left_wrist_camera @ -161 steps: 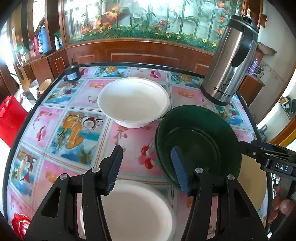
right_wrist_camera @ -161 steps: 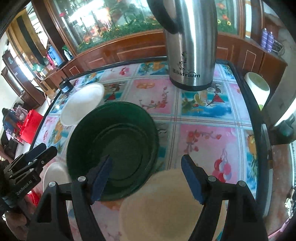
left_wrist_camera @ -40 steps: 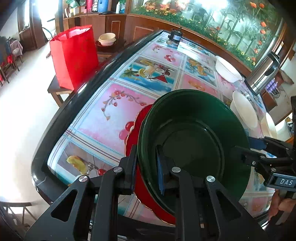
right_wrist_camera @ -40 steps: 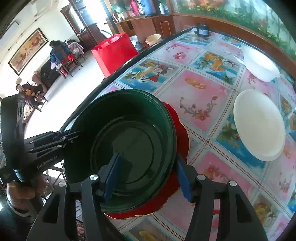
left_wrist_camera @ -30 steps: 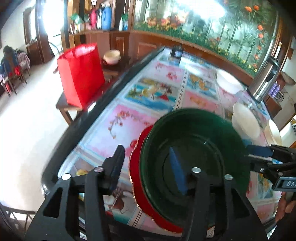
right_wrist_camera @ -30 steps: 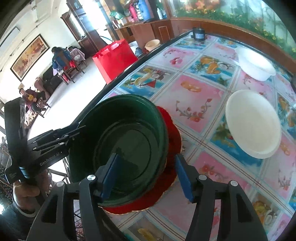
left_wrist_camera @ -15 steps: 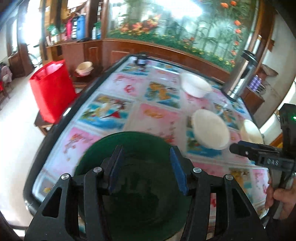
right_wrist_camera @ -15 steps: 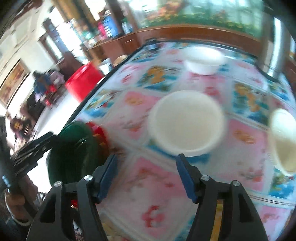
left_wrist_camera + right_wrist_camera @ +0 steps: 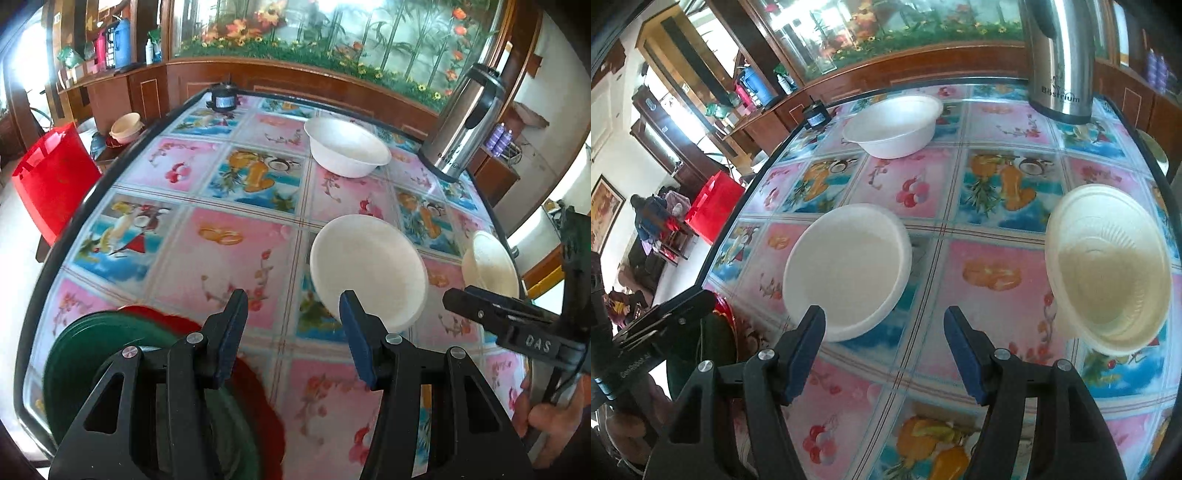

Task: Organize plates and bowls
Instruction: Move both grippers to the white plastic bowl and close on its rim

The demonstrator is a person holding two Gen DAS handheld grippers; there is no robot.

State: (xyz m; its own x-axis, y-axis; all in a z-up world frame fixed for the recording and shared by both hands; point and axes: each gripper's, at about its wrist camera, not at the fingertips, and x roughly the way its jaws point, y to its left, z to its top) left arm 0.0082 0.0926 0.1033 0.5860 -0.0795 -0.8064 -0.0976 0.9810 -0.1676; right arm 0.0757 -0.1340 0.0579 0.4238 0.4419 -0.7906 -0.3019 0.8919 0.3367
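A dark green bowl [image 9: 77, 354] rests on a red plate [image 9: 258, 398] at the near left corner of the table, partly hidden by my left gripper [image 9: 291, 336], which is open and empty above it. My right gripper [image 9: 886, 350] is open and empty above the table. A white bowl [image 9: 846, 280] lies just beyond its left finger; it also shows in the left wrist view [image 9: 369, 269]. A cream ribbed bowl [image 9: 1108, 269] sits at the right. A deeper white bowl [image 9: 894, 125] stands farther back.
A steel thermos jug [image 9: 1060, 59] stands at the far right of the fruit-patterned table [image 9: 990, 273]. A small black object [image 9: 223, 98] sits at the far edge. A red bag [image 9: 51, 181] stands on the floor to the left.
My left gripper let go of the green bowl, leaving it on the red plate, and opened. Both grippers swung right, toward the white bowls.
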